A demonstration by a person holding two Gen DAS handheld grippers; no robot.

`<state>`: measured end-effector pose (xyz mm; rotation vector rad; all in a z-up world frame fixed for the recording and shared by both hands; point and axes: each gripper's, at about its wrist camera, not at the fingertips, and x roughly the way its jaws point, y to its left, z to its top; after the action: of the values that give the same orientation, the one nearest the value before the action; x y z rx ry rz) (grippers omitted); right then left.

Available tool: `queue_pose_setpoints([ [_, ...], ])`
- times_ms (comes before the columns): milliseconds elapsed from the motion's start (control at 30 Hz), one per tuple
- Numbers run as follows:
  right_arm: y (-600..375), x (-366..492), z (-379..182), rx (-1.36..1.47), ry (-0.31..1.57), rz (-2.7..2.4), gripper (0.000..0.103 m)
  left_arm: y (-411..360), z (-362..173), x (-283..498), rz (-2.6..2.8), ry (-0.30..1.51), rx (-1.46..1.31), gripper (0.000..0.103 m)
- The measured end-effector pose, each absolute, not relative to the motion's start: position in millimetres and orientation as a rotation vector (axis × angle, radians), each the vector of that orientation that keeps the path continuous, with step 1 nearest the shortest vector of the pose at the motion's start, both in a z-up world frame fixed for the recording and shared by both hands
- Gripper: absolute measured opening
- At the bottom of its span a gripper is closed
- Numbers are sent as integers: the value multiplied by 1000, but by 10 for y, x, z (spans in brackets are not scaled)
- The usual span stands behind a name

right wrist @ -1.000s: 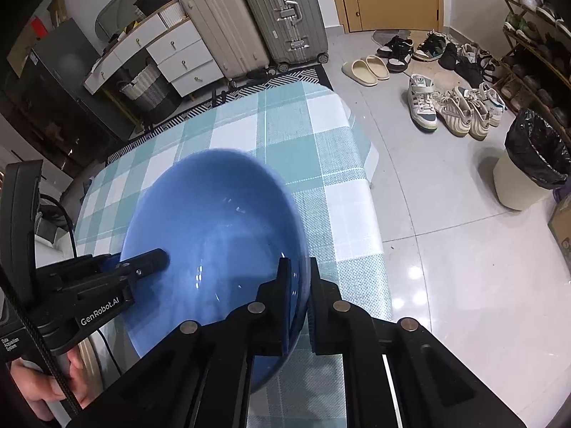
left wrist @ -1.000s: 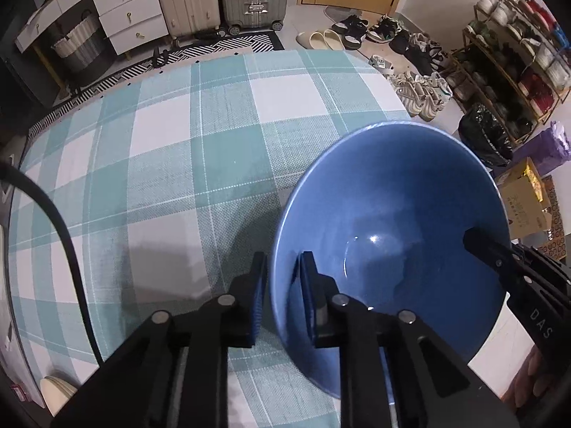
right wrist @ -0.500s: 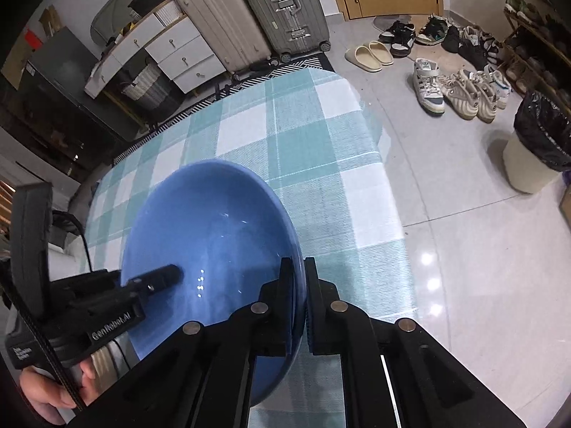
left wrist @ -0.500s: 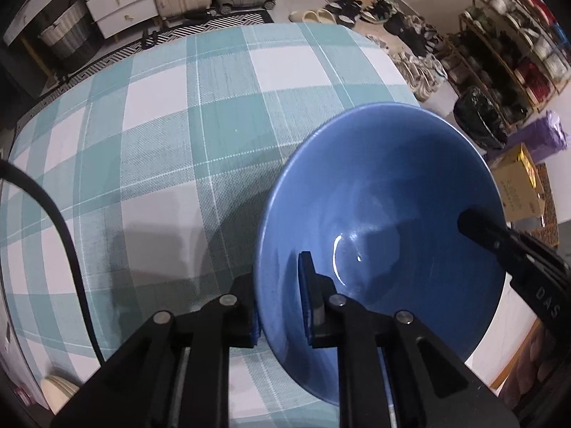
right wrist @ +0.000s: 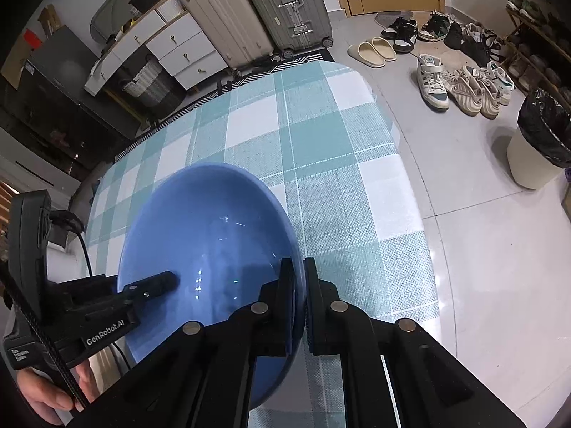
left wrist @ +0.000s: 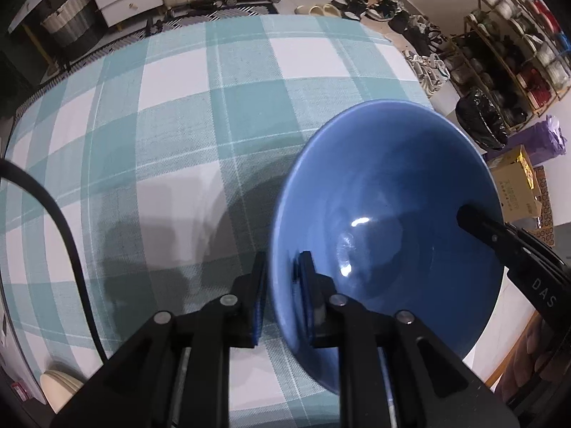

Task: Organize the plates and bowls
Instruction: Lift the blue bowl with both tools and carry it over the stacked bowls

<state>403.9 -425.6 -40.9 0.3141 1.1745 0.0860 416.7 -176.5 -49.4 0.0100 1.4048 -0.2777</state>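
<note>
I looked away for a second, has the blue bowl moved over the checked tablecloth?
Yes. The blue bowl has shifted rightward against the tablecloth checks.

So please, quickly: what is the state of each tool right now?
Left tool: jaws opening, blue bowl rim between them, pads no longer pressing.
Right tool: closed on the bowl's opposite rim.

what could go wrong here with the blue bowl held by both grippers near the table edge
1. The left gripper is opening on the rim of the blue bowl, so the weight may fall to the right gripper alone, pinched on the opposite rim, and the bowl could tip or slip.
2. The bowl sits near the edge of the checked table; a slip could send it to the tiled floor.
</note>
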Motion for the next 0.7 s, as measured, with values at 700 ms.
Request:
queue_pose_setpoints([
  [700,-4055,3994,-388,273,1198,110,6,-1688,-449,4073,-288,1388,9,12],
])
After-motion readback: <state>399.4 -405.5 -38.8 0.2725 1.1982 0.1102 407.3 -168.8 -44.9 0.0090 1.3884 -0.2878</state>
